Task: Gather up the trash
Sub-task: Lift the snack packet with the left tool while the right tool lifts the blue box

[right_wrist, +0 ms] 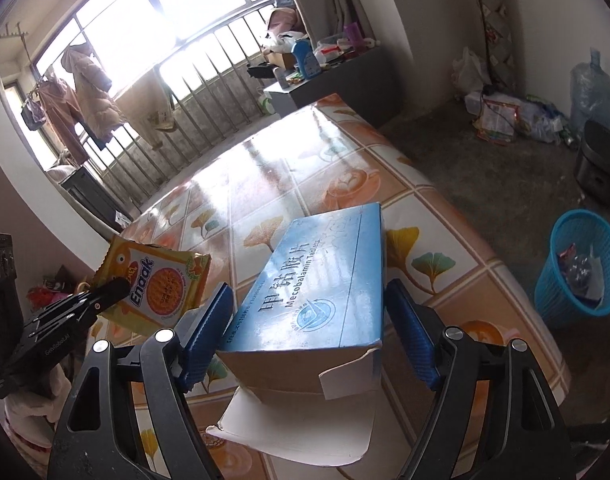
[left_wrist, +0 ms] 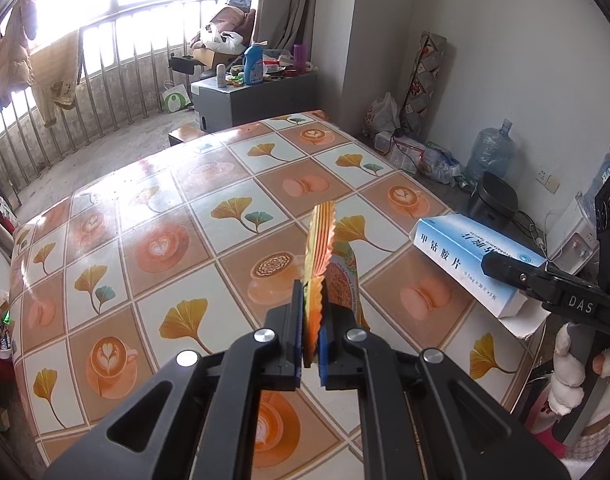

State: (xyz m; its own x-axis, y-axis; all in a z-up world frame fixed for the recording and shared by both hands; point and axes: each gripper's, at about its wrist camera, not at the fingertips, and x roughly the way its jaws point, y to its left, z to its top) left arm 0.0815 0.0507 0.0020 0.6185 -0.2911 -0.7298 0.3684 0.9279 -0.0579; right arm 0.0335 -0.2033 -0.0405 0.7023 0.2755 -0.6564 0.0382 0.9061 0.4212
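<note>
Cardboard is what the right gripper (right_wrist: 305, 344) has to deal with: a blue medicine box (right_wrist: 317, 280) lies on the counter (right_wrist: 265, 184) near its front edge, one end flap torn open and hanging toward the camera. The jaws stand spread on either side of the box, and a gap shows between each blue pad and the box wall, so nothing is pinched yet. The box looks light and probably empty, stiff along its long edges but likely to cave in if squeezed near the open end; a hold across the middle of the long sides seems safer. The left gripper (left_wrist: 313, 320) is pressed together on a yellow snack wrapper (left_wrist: 321, 248), held clear above the counter. That wrapper is thin, crinkly and slippery, so a firm pinch well in from its edge suits it. A blue wastebasket (right_wrist: 581, 264) stands on the floor just beside the counter.
</note>
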